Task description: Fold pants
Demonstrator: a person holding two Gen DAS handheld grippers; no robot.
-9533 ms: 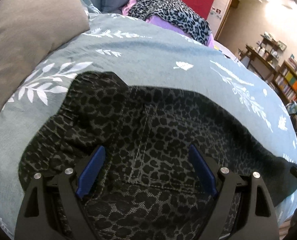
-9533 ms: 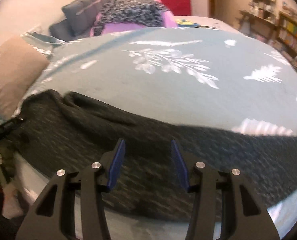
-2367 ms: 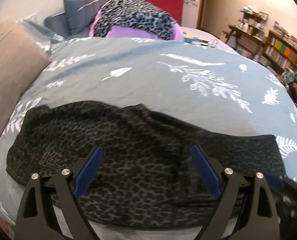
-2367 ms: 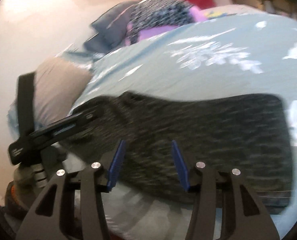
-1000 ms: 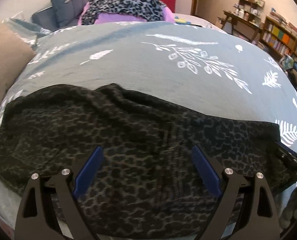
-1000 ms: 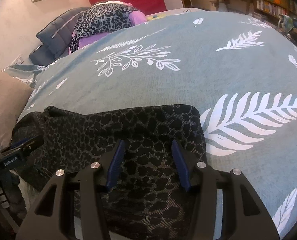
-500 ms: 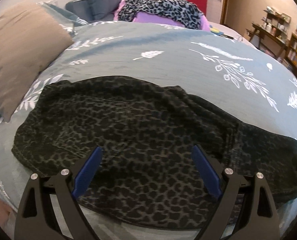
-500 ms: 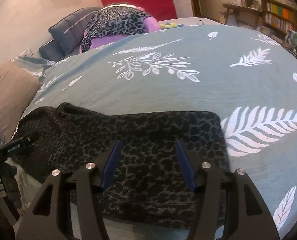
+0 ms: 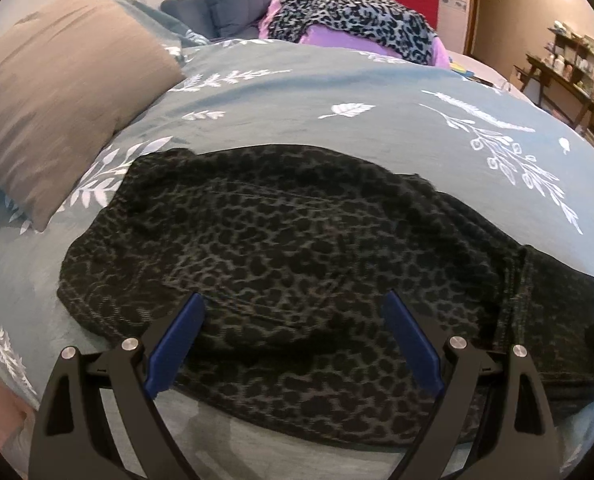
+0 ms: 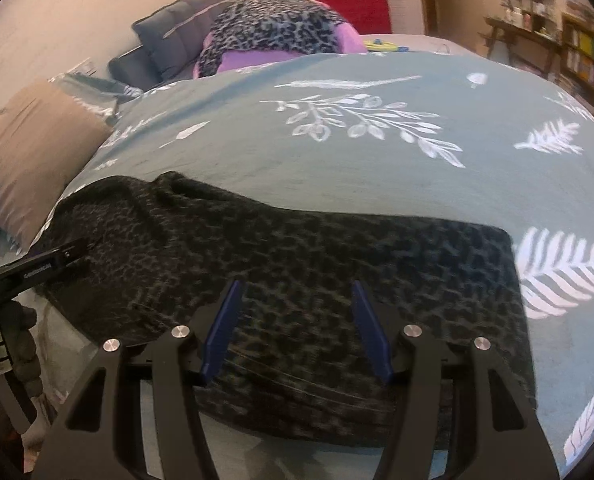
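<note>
Your landmark is the teal leaf-print duvet [image 9: 337, 128]. On its near edge the leopard-print pants [image 9: 297, 240] lie already doubled into a flat band, likely so you can fold them again crosswise. Beyond them, at the duvet's far left, rests a tan pillow [image 9: 57, 92]. Your left gripper [image 9: 293, 336] hangs spread wide above the pants, pinching nothing. Your right gripper [image 10: 297, 328], jaws just widened, hovers empty over the band's right half.

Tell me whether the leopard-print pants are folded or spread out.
Folded. The pants lie as a compact doubled band on the bedspread, one layer's edge overlapping another, no separate legs showing.
</note>
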